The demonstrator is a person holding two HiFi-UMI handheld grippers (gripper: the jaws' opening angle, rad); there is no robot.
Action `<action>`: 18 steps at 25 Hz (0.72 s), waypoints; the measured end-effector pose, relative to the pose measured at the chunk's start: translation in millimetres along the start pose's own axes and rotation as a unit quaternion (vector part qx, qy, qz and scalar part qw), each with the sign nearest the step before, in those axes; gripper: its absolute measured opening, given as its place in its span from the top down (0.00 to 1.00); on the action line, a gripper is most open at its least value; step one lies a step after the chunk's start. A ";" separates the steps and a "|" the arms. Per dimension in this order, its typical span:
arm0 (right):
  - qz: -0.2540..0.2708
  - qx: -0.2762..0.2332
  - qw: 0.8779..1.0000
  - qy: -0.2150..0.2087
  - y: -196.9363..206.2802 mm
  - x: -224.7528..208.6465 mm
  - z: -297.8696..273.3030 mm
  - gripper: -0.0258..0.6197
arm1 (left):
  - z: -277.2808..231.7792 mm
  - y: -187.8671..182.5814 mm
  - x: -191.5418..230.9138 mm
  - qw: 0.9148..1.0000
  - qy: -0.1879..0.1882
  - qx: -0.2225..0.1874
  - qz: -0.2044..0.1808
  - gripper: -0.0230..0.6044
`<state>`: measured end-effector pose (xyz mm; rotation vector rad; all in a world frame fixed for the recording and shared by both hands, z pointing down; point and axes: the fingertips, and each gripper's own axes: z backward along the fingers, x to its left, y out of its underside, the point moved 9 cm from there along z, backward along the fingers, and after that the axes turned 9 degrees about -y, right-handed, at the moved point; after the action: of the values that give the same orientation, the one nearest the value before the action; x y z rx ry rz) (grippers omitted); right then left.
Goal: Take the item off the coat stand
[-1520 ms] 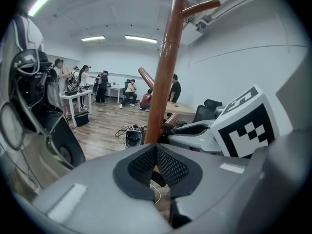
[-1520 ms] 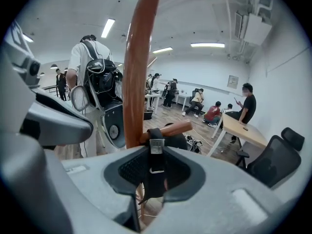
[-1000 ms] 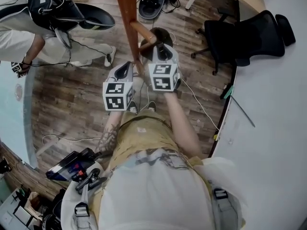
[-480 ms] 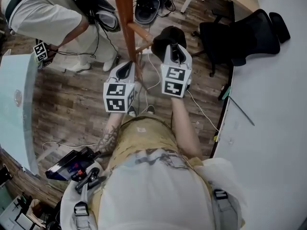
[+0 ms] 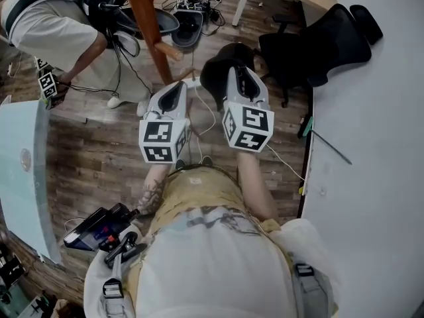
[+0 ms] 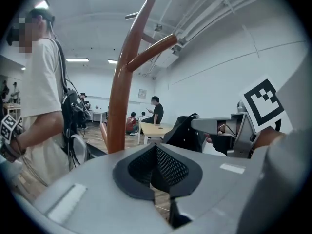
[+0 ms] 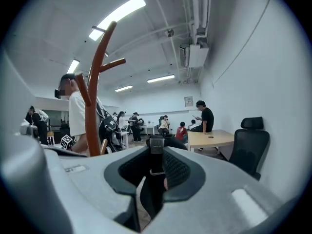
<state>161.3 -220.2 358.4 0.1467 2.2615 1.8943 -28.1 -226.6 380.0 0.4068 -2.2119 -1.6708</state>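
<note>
The brown wooden coat stand [image 5: 144, 25] rises at the upper left of the head view, with a bare peg [image 5: 167, 50] pointing toward me. It also shows as a curved pole in the left gripper view [image 6: 119, 106] and in the right gripper view [image 7: 92, 116]. My right gripper [image 5: 232, 73] is shut on a black cap-like item [image 5: 215, 68], held clear of the stand to its right. A black strap with a buckle [image 7: 155, 165] sits pinched between its pads. My left gripper [image 5: 177, 89] hovers beside it, shut and holding nothing, just below the peg.
A person in a white shirt [image 5: 56, 25] with gear stands left of the stand. Cables and equipment [image 5: 189, 8] lie on the wood floor behind it. A black office chair [image 5: 318, 45] and a white table [image 5: 377, 151] are at the right, a pale panel [image 5: 20, 171] at the left.
The black item has come off the stand's peg in my right gripper and moved right, away from the pole. The left gripper stayed near the peg.
</note>
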 end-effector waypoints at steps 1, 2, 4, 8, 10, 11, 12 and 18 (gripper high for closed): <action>-0.004 -0.008 1.000 -0.001 -4.6 1.6 3.1 0.83 | 1.0 -4.2 -1.9 1.000 0.002 -0.007 -0.001 0.96; -0.005 -0.016 1.000 -0.003 -8.8 3.6 5.7 0.83 | 1.9 -8.2 -3.6 1.000 0.003 -0.013 -0.002 0.96; -0.003 -0.029 1.000 -0.008 -16.0 7.6 9.5 0.83 | 3.4 -15.7 -7.0 1.000 0.004 -0.023 -0.004 0.96; 0.003 -0.046 0.999 -0.019 -25.2 14.7 11.8 0.83 | 5.5 -27.4 -10.7 0.999 0.004 -0.038 -0.008 0.96; 0.005 -0.051 0.998 -0.024 -27.4 17.4 11.8 0.83 | 6.2 -32.1 -10.5 0.999 0.002 -0.046 -0.009 0.96; 0.006 -0.052 0.998 -0.026 -28.3 18.4 11.5 0.83 | 6.1 -33.8 -10.4 0.999 0.001 -0.048 -0.010 0.96; 0.006 -0.053 0.998 -0.029 -29.0 19.2 11.1 0.83 | 5.8 -34.7 -10.3 0.999 0.001 -0.049 -0.011 0.96; 0.010 -0.053 0.998 -0.040 -29.2 23.3 9.8 0.83 | 4.7 -33.4 -10.4 0.999 0.000 -0.045 -0.013 0.96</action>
<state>141.8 -211.5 326.3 0.2271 2.1116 1.9754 -19.9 -227.1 345.6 0.4141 -2.1307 -1.7747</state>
